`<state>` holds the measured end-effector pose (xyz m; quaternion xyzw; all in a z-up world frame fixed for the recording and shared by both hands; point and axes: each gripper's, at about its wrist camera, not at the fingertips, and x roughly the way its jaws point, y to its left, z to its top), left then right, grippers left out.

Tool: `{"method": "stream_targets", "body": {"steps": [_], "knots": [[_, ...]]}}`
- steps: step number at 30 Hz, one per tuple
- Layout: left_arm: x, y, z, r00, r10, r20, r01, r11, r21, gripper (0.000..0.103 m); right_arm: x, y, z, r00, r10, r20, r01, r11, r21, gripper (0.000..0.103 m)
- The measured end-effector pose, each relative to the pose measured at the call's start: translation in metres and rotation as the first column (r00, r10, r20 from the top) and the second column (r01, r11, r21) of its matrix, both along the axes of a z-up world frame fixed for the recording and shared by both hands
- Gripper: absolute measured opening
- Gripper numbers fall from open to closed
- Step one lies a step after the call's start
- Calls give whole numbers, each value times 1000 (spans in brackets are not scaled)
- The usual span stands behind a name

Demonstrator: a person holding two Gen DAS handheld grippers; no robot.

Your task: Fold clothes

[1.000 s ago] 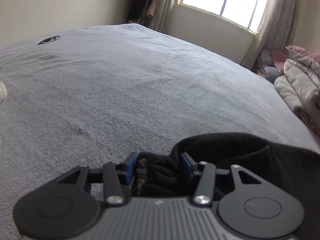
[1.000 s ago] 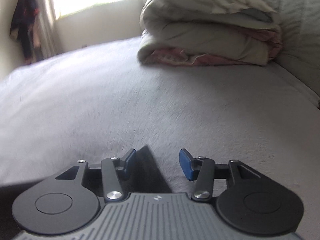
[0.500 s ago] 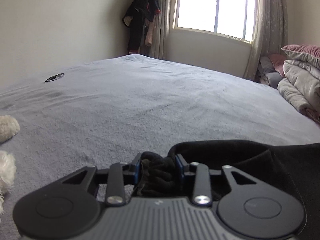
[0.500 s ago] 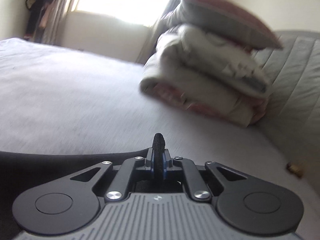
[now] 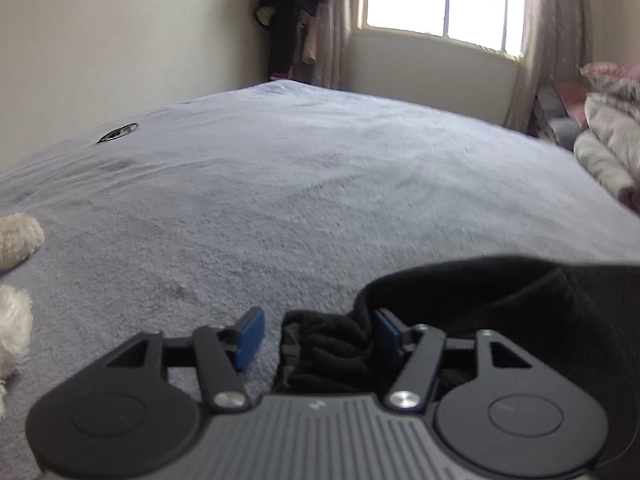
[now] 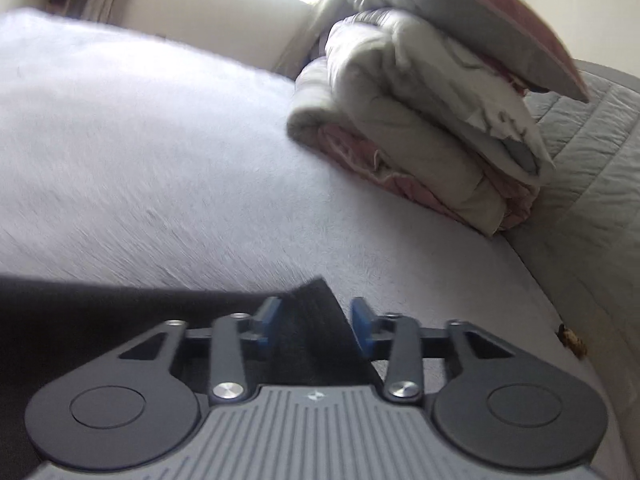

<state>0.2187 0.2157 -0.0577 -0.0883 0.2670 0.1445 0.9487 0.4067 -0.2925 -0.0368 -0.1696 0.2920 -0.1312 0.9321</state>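
Opening on both sides. Left gripper (image 5: 316, 338): jaws spreading, left blue pad clear of the cloth with bedspread showing in the gap, right pad against a bunched black waistband edge, not clamped. The black garment (image 5: 520, 312) lies on the near right of the grey bedspread (image 5: 320, 184), its gathered end between the left fingers and the rest running off right.

Right gripper (image 6: 316, 320): jaws parting too, a pointed corner of the same garment (image 6: 308, 332) standing between the blue pads; whether either pad touches it is unclear in the motion blur. The remaining cloth spreads to the near left of that view.

Elsewhere: folded quilts (image 6: 432, 120) stacked far right against a quilted grey headboard (image 6: 592, 160). Window (image 5: 440, 0) far centre with curtains, dark clothes (image 5: 292, 20) hanging in the far corner. Fluffy white item (image 5: 16, 240) at the left edge, small dark ring-shaped object (image 5: 117, 133) far left on the bedspread.
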Motion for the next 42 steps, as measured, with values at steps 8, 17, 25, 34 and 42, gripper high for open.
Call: {"method": "stream_targets", "body": {"steps": [8,17,25,34,42], "knots": [[-18,-24,40,983,-110,147,114,993,-19,66,-71,72,13,967,252,-31,-239,946,219,60],[-3,-51,-12,942,-337,-9,337,942,7,69,-103,55,-16,940,342,-23,-319,898,302,69],[-6,-46,-12,943,-332,-4,332,943,-18,69,-128,-63,-19,992,125,0,-117,929,351,80],[-12,-56,4,937,-347,46,348,937,-21,69,-134,-72,-3,998,31,52,-49,919,390,74],[-5,-48,-13,938,-346,-2,346,938,-36,75,-102,-37,-27,994,107,-6,-97,918,384,74]]}}
